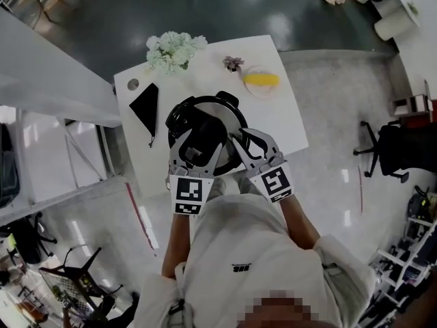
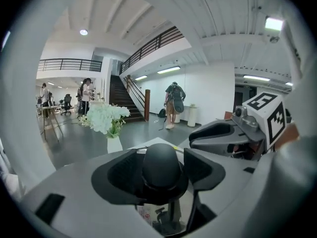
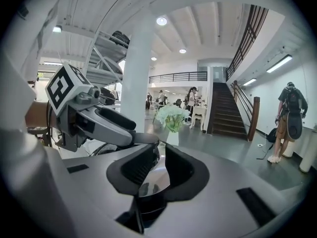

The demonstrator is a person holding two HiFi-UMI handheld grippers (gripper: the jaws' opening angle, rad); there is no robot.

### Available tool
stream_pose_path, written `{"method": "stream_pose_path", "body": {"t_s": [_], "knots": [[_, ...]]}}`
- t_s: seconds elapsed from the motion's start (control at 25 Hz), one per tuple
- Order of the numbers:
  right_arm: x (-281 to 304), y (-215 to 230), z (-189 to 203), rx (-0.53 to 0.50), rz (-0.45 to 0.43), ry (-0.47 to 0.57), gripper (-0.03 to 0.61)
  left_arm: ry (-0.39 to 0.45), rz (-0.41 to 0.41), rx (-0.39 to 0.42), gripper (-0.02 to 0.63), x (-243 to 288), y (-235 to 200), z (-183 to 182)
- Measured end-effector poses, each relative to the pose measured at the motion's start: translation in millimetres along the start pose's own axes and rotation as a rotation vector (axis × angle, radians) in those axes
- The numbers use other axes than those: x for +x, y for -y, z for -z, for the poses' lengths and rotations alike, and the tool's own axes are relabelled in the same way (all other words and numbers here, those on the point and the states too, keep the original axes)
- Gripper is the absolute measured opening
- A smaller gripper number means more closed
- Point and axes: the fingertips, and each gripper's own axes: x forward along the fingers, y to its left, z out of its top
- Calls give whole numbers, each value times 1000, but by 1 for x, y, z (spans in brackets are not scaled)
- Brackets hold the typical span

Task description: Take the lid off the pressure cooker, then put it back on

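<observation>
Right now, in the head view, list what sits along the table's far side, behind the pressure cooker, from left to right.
small grey round disc → bunch of white flowers → small pinkish sprig → plate with a yellow item on it

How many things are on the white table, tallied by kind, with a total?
Pressure cooker: 1
Flower arrangements: 2, a white bunch and a small purple one
Plate: 1
Yellow item on the plate: 1
Flat black object: 1
Small grey disc: 1
Total: 7
</observation>
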Motion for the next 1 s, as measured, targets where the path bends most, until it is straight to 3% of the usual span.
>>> {"method": "stream_pose_path", "body": {"t_s": [0.12, 0.32, 0.76, 1.0], "knots": [[-8, -5, 0, 7, 21, -10, 81, 45, -15, -5, 308, -12, 2, -3], [-22, -15, -1, 4, 12, 19, 81, 48, -66, -15, 301, -30, 8, 5], [-67, -31, 0, 9, -40, 97, 80, 107, -280, 10, 256, -77, 40, 4], [-90, -39, 10, 10, -31, 111, 80, 114, -297, 23, 245, -93, 66, 9]]}}
